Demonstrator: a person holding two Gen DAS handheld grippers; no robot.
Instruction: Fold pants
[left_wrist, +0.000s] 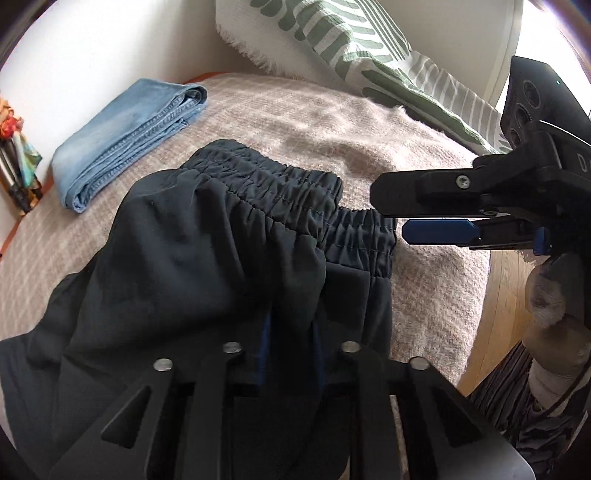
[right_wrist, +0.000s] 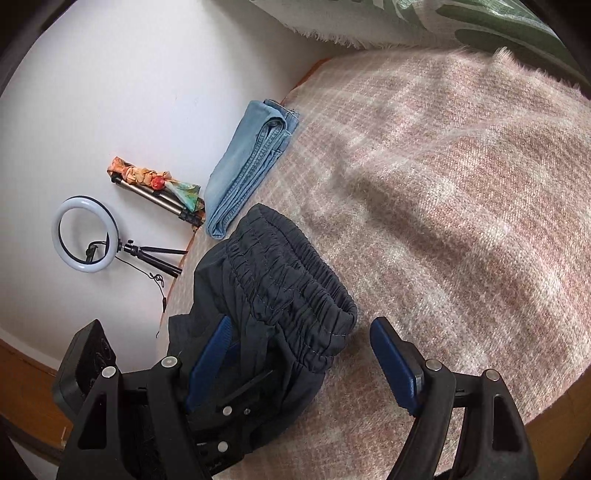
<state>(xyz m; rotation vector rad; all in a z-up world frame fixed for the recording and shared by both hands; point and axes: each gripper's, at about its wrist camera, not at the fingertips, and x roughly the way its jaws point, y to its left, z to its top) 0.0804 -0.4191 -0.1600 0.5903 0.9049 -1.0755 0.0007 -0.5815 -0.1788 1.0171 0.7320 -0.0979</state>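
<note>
Dark navy pants (left_wrist: 229, 258) with an elastic waistband (left_wrist: 295, 192) lie bunched on a pink blanket (left_wrist: 332, 122). My left gripper (left_wrist: 291, 354) is shut on a fold of the pants fabric, which drapes over its fingers. My right gripper (left_wrist: 391, 218) comes in from the right with its jaws open at the end of the waistband. In the right wrist view the pants (right_wrist: 280, 295) sit between the open blue pads (right_wrist: 391, 365) of my right gripper (right_wrist: 299, 354), and the left gripper (right_wrist: 221, 398) holds the cloth at lower left.
Folded light-blue jeans (left_wrist: 125, 136) lie at the blanket's far left, also in the right wrist view (right_wrist: 247, 166). A green-patterned pillow (left_wrist: 351, 40) lies behind. A ring light (right_wrist: 86, 234) and tripod (right_wrist: 159, 192) lie on the white floor. Wooden floor (left_wrist: 495, 314) shows right.
</note>
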